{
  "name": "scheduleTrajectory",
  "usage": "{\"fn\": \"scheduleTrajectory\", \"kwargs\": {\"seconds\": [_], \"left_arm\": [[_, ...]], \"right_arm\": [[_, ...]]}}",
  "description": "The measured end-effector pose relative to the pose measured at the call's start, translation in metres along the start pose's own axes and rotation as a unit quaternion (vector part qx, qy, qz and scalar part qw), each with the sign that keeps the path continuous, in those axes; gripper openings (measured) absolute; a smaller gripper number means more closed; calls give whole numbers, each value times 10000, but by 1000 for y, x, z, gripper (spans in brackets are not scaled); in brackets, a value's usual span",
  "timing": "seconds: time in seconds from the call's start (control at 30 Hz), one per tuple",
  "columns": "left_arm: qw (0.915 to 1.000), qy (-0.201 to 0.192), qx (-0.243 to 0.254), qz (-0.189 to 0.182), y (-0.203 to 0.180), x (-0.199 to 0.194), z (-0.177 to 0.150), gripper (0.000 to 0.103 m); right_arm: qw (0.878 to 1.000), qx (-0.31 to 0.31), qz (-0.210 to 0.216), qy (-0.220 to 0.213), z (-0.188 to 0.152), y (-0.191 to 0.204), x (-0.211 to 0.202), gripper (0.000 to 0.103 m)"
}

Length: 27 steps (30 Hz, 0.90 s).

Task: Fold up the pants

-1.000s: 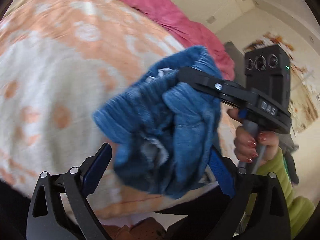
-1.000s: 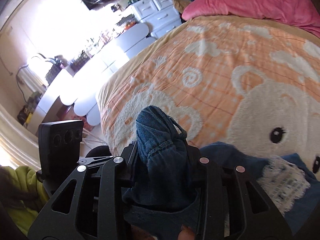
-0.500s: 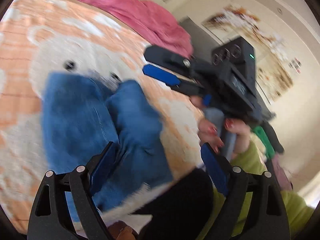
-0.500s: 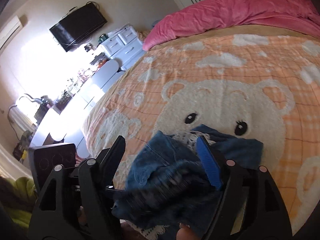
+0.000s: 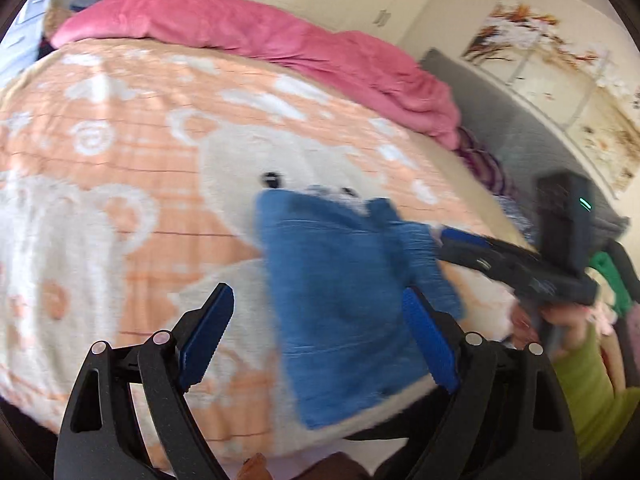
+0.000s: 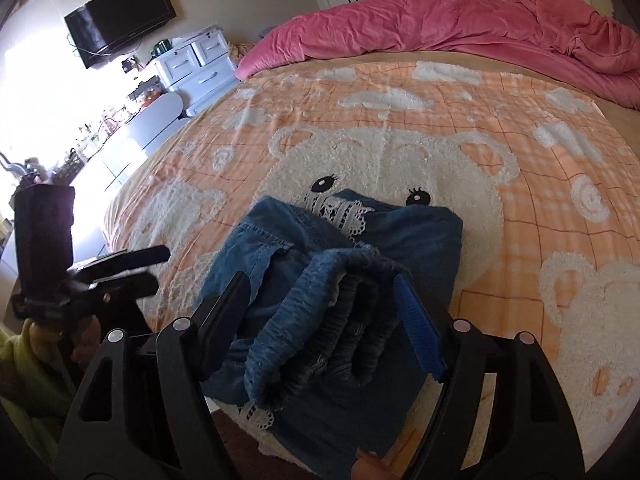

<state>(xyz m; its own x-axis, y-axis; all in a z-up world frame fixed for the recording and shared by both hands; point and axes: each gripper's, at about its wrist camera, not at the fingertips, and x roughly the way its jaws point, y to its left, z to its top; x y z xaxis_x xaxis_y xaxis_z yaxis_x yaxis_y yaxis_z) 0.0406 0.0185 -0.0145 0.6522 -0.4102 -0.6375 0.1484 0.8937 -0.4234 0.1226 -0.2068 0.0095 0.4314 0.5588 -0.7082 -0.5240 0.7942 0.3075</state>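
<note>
Denim pants (image 6: 336,280) folded on blanket (image 6: 520,168), between parted jaws of right hand-held gripper (image 6: 320,304), unclamped.

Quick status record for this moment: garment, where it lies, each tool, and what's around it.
garment: blue denim pants, folded into a compact bundle, lace trim showing
surface: orange bear-print blanket on the bed, near its front edge
left tool: open, nothing gripped
right tool: jaws just opened, gathered waistband lies loose between them
behind: pink duvet at the far end of the bed
</note>
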Motion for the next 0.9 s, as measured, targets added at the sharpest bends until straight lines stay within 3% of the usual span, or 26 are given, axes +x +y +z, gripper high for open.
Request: {"fn": "scheduleTrajectory", "kwargs": {"seconds": [0.13, 0.2, 0.23, 0.27, 0.33, 0.43, 0.53, 0.63, 0.7, 0.83, 0.9], "left_arm": [[9999, 73, 97, 8, -4, 16, 22, 85], [9995, 156, 284, -66, -19, 27, 24, 85], [9989, 237, 376, -175, -28, 36, 30, 85], [9981, 340, 426, -284, -35, 46, 36, 85], [9970, 483, 549, -256, -44, 59, 37, 85], [9953, 617, 749, -43, -51, 79, 44, 85], [9926, 699, 993, 89, -55, 91, 43, 85], [9903, 930, 995, 271, -50, 108, 36, 85], [9901, 954, 994, 281, -48, 115, 34, 85], [9916, 886, 942, 84, -42, 111, 35, 85], [9936, 858, 719, -109, -35, 103, 40, 85]], "right_arm": [[9994, 174, -110, 280, -14, -8, 16, 67], [9994, 224, 56, 270, -18, -9, 20, 45], [9995, 179, 163, 208, -19, -9, 19, 23], [9994, 216, 183, 181, -20, -12, 17, 18], [9986, 356, 347, 157, -21, -18, 9, 11], [9988, 335, 358, 30, -28, -18, -10, 10], [9994, 345, 4, 44, -40, -22, -14, 2], [9978, 485, -383, 232, -51, -32, 2, 5], [9972, 659, -321, 162, -56, -35, 0, 5], [9983, 338, -285, -380, -59, -14, -33, 37], [9987, 53, -198, -456, -61, 5, -40, 38]]}}
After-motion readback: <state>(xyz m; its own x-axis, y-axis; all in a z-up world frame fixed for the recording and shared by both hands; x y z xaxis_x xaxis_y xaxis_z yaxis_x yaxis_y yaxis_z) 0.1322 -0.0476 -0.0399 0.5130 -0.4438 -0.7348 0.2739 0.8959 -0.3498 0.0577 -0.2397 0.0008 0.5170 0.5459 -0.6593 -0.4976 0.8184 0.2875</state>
